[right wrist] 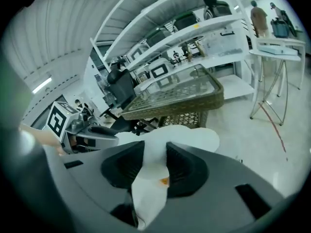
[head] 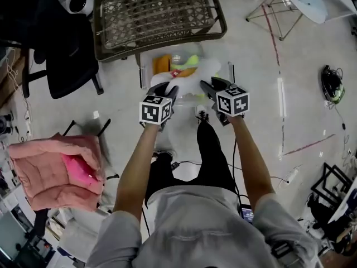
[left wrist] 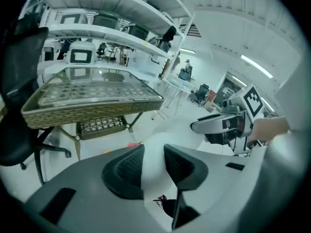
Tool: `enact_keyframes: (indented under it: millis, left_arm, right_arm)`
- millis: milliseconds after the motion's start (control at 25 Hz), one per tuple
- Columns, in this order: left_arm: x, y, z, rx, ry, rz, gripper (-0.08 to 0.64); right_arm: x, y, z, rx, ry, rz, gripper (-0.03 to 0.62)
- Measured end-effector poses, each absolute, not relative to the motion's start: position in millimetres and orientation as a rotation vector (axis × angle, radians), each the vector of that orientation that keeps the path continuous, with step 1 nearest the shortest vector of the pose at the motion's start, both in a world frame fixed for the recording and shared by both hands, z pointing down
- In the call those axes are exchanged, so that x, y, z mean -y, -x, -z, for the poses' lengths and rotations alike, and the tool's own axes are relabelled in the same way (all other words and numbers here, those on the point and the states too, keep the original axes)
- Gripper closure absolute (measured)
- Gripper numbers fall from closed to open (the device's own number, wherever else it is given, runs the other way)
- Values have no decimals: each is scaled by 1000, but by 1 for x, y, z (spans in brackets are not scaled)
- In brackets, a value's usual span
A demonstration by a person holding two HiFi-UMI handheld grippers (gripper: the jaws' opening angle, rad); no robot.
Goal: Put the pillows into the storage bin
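A pink pillow point(head: 53, 172) is noted at far left, well apart from the clear storage bin point(head: 144, 66), in which orange and yellow-green items are lying. The left gripper point(head: 170, 90) is clamped with narrow jaws on one edge of a white pillow point(head: 195, 81), which is held just over the bin, and the right gripper point(head: 208, 86) is clamped likewise on the opposite edge. The pillow is judged light, soft and readily crushed, with its fabric bunched between the pads. Hold is best taken at opposite edges, so that sag is limited and the bulk can be fed down into the bin.
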State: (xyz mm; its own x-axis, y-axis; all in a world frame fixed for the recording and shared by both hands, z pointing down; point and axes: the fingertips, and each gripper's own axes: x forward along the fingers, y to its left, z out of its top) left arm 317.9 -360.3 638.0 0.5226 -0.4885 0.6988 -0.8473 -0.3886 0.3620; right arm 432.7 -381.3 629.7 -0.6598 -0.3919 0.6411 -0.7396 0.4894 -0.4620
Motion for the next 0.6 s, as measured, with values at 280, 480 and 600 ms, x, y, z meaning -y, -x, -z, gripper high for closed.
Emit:
enact_keyframes:
  millis: [280, 480, 600]
  left_arm:
    - [408, -384, -728, 992, -2121, -752, 426]
    - [434, -407, -792, 992, -2170, -805, 420]
    - [447, -418, -820, 998, -2217, -852, 417]
  right_arm:
    - [414, -500, -725, 2221, -1008, -1072, 433]
    - [436, -523, -792, 2198, -1012, -1064, 420]
    - [446, -533, -823, 2186, -1008, -1040, 413]
